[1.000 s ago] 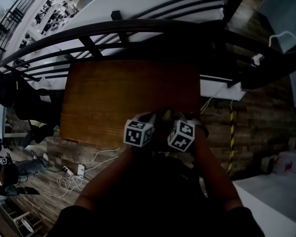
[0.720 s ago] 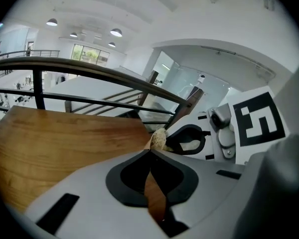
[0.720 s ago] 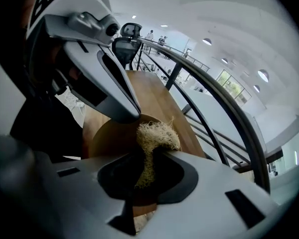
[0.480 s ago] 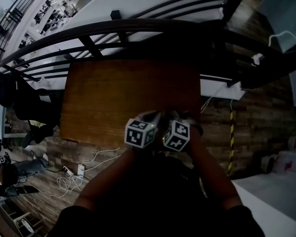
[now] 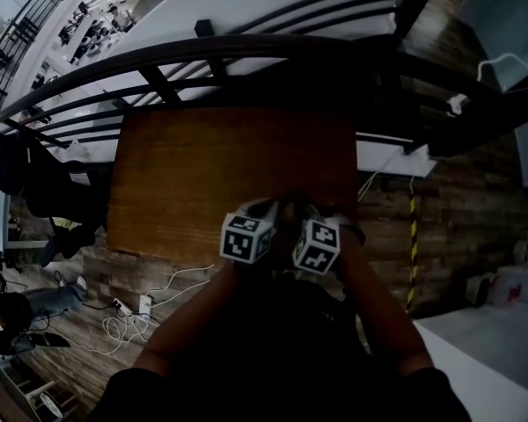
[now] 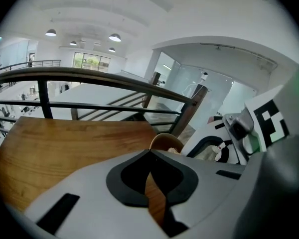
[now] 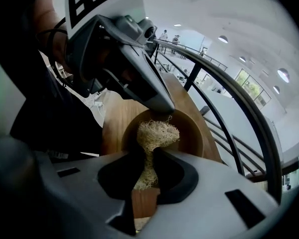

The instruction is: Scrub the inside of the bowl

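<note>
**Head view.** The exposure was dim. The left gripper [image 5: 262, 214] and right gripper [image 5: 315, 218] sat close together over the near edge of the wooden table [image 5: 202, 174], marker cubes uppermost and tips angled toward each other. The bowl [image 5: 289, 206] was only a dull brown shape between the tips. The jaw state could not be read from this view. A black railing [image 5: 246, 51] ran beyond the table's far edge.

**Left gripper view.** The jaws were together, with the tips meeting in a point. A narrow strip of brown wood filled the slit just below the tips. The bowl's rim rose just beyond them, with pale fibres visible inside. I read this as the jaws clamped on the bowl's wall at the rim. The right gripper stood just to the right, one face of its marker cube toward the camera.

**Right gripper view.** The jaws were nearly together, clamped on the waist of a straw-coloured fibre scrubber [image 7: 157, 133]. Its tufted head flared out past the tips and hung down inside the bowl. Contact with the wood could not be confirmed. The bowl sat on the table near the edge. The left gripper came in from the upper left, with its tip on the bowl's far rim, directly above the scrubber's head.
</note>
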### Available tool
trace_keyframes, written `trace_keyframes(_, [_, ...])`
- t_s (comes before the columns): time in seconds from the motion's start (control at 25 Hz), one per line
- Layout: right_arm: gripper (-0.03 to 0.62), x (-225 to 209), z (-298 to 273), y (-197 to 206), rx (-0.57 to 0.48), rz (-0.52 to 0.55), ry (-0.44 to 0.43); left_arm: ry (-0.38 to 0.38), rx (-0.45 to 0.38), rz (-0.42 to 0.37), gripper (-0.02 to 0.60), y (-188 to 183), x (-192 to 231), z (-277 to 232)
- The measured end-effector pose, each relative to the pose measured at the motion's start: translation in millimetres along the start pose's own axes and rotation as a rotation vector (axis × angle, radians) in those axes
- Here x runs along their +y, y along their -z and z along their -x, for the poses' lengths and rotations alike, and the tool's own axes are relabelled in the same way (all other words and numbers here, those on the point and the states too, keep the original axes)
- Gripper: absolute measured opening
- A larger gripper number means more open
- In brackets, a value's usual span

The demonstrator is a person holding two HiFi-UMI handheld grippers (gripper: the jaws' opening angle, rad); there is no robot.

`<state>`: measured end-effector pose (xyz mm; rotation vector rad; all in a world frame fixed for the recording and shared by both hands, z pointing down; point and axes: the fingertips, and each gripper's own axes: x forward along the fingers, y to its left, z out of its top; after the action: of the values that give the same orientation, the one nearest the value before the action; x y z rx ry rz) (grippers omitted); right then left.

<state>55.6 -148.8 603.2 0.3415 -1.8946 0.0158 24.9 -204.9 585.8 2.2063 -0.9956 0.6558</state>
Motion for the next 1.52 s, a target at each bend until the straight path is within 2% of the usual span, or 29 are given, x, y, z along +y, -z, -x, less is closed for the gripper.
trace_keyframes(0.28, [0.069, -34, 3, 7, 0.032, -0.052, 0.123, 0.015, 0.012, -0.001, -0.002, 4, -3, -1])
trace_keyframes(0.44, [0.069, -37, -3, -3, 0.013, -0.032, 0.134, 0.045, 0.013, 0.013, -0.002, 1, -14, 0])
trace_keyframes(0.56, [0.069, -30, -8, -10, -0.015, -0.02, 0.113, 0.056, -0.015, 0.037, -0.002, -4, -12, 0])
trace_keyframes(0.72, [0.069, -18, -12, -19, -0.061, -0.018, 0.038, 0.034, -0.033, 0.048, -0.002, -7, -3, 3])
trace_keyframes(1.0, [0.069, 7, -7, -25, -0.09, 0.025, -0.11, -0.02, -0.022, -0.018, -0.002, -7, 11, 5])
trace_keyframes(1.12, [0.069, 7, -4, -19, -0.06, 0.022, -0.131, -0.035, -0.014, -0.037, -0.002, -3, 13, 7])
trace_keyframes(1.32, [0.069, -11, -1, -3, 0.019, 0.009, -0.035, -0.029, -0.004, -0.012, -0.002, 0, 19, 9])
trace_keyframes(1.52, [0.069, -35, 0, -1, 0.029, -0.012, 0.067, 0.057, 0.013, 0.026, -0.002, 7, -1, 7])
